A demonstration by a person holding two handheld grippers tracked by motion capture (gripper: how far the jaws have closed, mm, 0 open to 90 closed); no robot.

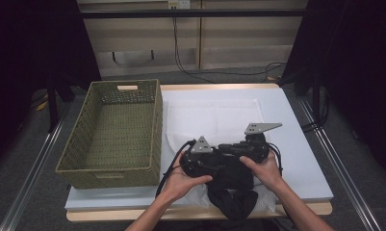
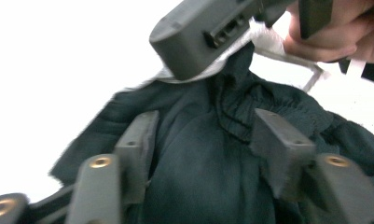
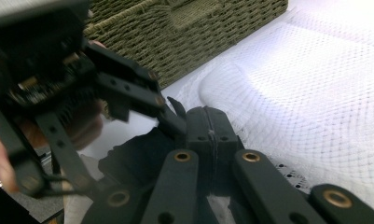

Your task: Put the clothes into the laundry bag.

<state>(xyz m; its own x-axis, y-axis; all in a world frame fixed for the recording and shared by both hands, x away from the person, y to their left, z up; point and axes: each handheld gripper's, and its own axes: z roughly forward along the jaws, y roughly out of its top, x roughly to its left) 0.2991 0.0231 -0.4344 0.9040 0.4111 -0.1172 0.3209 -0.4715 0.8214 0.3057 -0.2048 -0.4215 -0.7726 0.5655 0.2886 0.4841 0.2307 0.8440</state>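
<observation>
While over the dark garment point(image 2: 198, 177), left gripper point(image 2: 208, 140) apart; right gripper point(image 3: 208, 128) pressed together.

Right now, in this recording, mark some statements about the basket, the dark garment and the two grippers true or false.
1. The wicker basket holds folded clothes. False: its inside shows bare weave.
2. The dark garment lies between the left gripper's parted jaws. True.
3. The right gripper's jaws stand wide apart. False: they are pressed together.
4. The basket stands at the table's left side in the high view. True.
5. The garment lies inside the basket. False: it lies on the white mesh bag near the table's front edge.
</observation>
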